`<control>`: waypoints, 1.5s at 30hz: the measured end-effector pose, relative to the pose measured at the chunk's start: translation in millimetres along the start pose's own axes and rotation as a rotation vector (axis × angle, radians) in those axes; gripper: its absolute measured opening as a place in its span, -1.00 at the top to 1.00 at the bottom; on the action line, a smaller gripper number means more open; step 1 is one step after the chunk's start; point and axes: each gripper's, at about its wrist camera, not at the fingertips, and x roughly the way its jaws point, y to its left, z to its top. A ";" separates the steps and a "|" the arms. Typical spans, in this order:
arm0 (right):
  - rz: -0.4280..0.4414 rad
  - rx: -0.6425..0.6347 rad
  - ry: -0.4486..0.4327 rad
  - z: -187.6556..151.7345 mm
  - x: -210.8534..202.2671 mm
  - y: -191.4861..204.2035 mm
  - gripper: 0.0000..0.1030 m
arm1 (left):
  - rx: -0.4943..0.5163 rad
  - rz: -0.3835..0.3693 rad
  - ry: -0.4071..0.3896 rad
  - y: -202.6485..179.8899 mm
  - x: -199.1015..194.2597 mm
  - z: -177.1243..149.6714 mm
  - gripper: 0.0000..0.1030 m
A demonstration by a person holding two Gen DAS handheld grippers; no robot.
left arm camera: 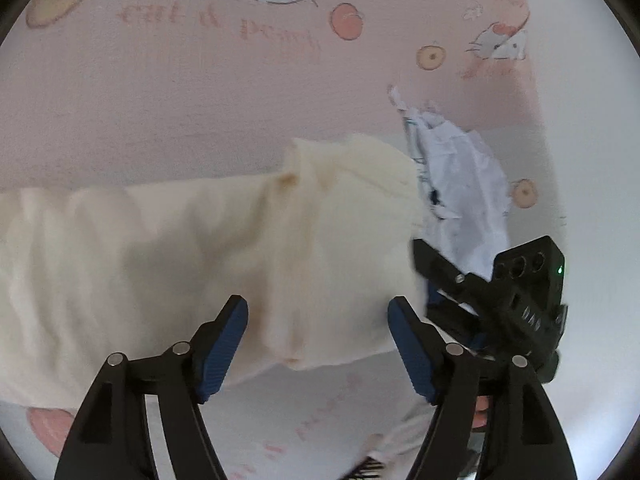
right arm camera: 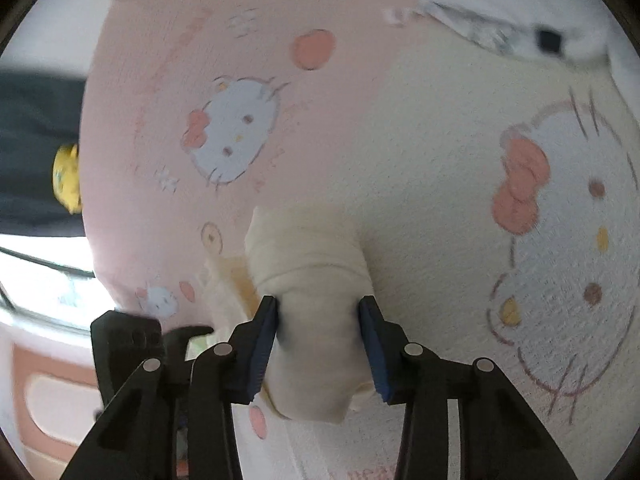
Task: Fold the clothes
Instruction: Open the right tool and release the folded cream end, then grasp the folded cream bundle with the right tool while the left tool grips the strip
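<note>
A cream garment lies stretched across the pink cartoon-cat sheet. My left gripper hovers over its near edge with the jaws wide. A raised fold lies between the blue pads, which do not press on it. Beside it on the right is the black body of the right gripper, at the garment's end. In the right wrist view, my right gripper is shut on a bunched roll of the cream garment, with both pads against the cloth.
A crumpled white and blue printed garment lies beyond the cream one, also visible as a white heap at the far right. The sheet's edge drops off at left beside a dark cloth with a yellow object.
</note>
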 end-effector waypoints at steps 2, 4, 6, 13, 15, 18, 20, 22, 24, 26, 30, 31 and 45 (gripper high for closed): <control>-0.003 -0.057 -0.007 -4.5 -1.2 13.5 0.20 | 0.023 0.014 -0.035 -12.0 0.7 -1.0 -0.38; -0.011 -0.089 -0.008 -6.5 -0.7 22.6 0.20 | 0.042 0.048 -0.086 -13.9 -5.6 -2.5 -0.36; -0.013 -0.106 -0.008 -6.7 -0.7 25.9 0.20 | 0.033 0.059 -0.123 -7.2 -19.0 -5.7 -0.13; 0.018 -0.181 0.017 -10.3 -2.2 38.7 0.20 | 0.081 0.193 -0.147 4.1 -34.1 -10.0 0.12; -0.037 -0.231 0.028 -14.9 2.5 45.0 0.21 | 0.046 0.199 -0.122 13.5 -25.9 -9.1 0.15; -0.176 -0.335 0.024 -20.4 10.5 55.2 0.21 | -0.058 0.150 -0.088 38.5 -20.1 -12.1 0.18; -0.239 -0.390 0.017 -22.7 15.8 59.1 0.21 | -0.087 0.126 -0.083 47.2 -17.9 -14.3 0.20; -0.256 -0.382 0.017 -22.5 17.3 56.2 0.21 | -0.066 0.139 -0.082 44.7 -15.7 -14.6 0.20; -0.276 -0.364 0.025 -20.5 18.2 51.4 0.21 | -0.038 0.164 -0.078 39.2 -13.8 -14.4 0.20; -0.303 -0.327 0.037 -16.5 22.1 43.2 0.15 | -0.017 0.187 -0.070 33.5 -13.6 -14.2 0.21; -0.249 -0.205 0.049 -10.8 17.9 26.3 0.10 | 0.001 0.217 -0.076 21.1 -26.3 -10.6 0.21; -0.249 -0.201 0.047 -11.0 16.3 25.8 0.10 | 0.010 0.220 -0.085 16.8 -32.0 -8.3 0.21; -0.140 -0.114 0.076 -12.0 10.2 14.2 0.07 | 0.095 0.312 -0.174 10.7 -26.6 29.0 0.25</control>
